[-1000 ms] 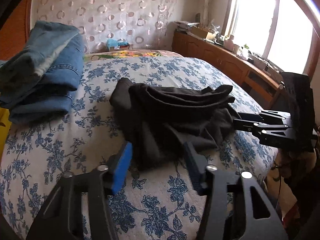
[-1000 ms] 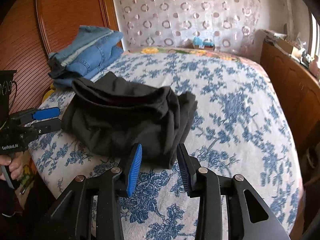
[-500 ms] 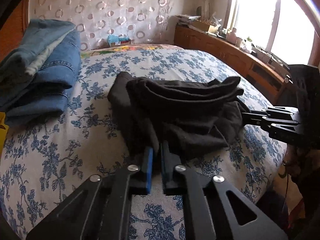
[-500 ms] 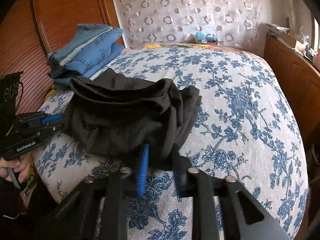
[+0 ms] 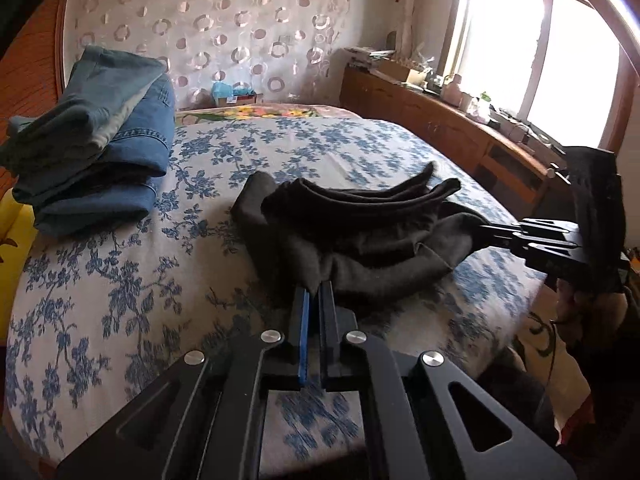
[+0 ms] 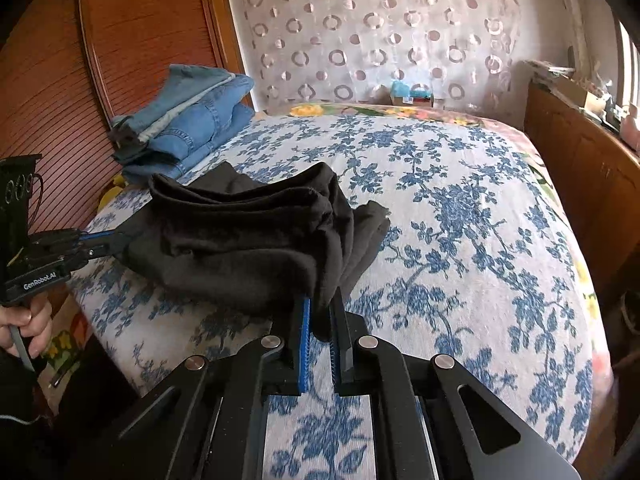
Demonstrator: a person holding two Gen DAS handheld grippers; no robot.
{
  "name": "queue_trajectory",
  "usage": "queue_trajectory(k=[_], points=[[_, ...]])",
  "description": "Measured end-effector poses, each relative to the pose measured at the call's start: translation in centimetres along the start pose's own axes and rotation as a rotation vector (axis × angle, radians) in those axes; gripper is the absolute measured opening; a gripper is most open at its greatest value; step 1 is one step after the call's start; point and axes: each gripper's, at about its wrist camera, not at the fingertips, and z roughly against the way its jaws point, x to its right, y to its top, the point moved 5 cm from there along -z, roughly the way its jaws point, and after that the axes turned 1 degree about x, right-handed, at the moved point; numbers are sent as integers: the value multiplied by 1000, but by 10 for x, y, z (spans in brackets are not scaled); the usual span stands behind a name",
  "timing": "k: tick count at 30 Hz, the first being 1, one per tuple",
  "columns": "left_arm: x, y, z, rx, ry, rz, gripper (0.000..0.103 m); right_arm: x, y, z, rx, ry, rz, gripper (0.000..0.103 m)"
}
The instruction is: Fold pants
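Crumpled black pants (image 5: 360, 228) lie in a heap on the near part of the bed; they also show in the right wrist view (image 6: 248, 232). My left gripper (image 5: 314, 294) is shut on the near edge of the pants at their left end and lifts it slightly. My right gripper (image 6: 320, 308) is shut on the near edge at the right end. Each gripper shows in the other's view, the right one (image 5: 486, 232) and the left one (image 6: 114, 240), both pinching black cloth.
The bed has a blue floral cover (image 6: 460, 208). A stack of folded jeans (image 5: 96, 140) sits at the far left by the wooden headboard (image 6: 120, 40). A wooden cabinet (image 5: 440, 128) runs along the right under the window.
Both grippers went from open to shut on the near edge of the pants. The edge has since risen a little off the bed.
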Motion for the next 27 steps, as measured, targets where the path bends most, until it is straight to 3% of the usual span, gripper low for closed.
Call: queue_trajectory(k=[3,10,13,17,27], points=[[13,-5,10,1,-24,-11,5,2,-5,10,4,2,-3,8],[18,-7,4,-16,-2,-3,6,4,-12,19,-6,2,3,8],[14,-6,3,-11,-2,0,21,2,-9,25,11,-14,17,18],[6,1,2,11,9,5,44,1,-4,28,30,2,21,18],[-3,26,-22,6,26,-20,45,6,15,-6,6,-3,95,33]])
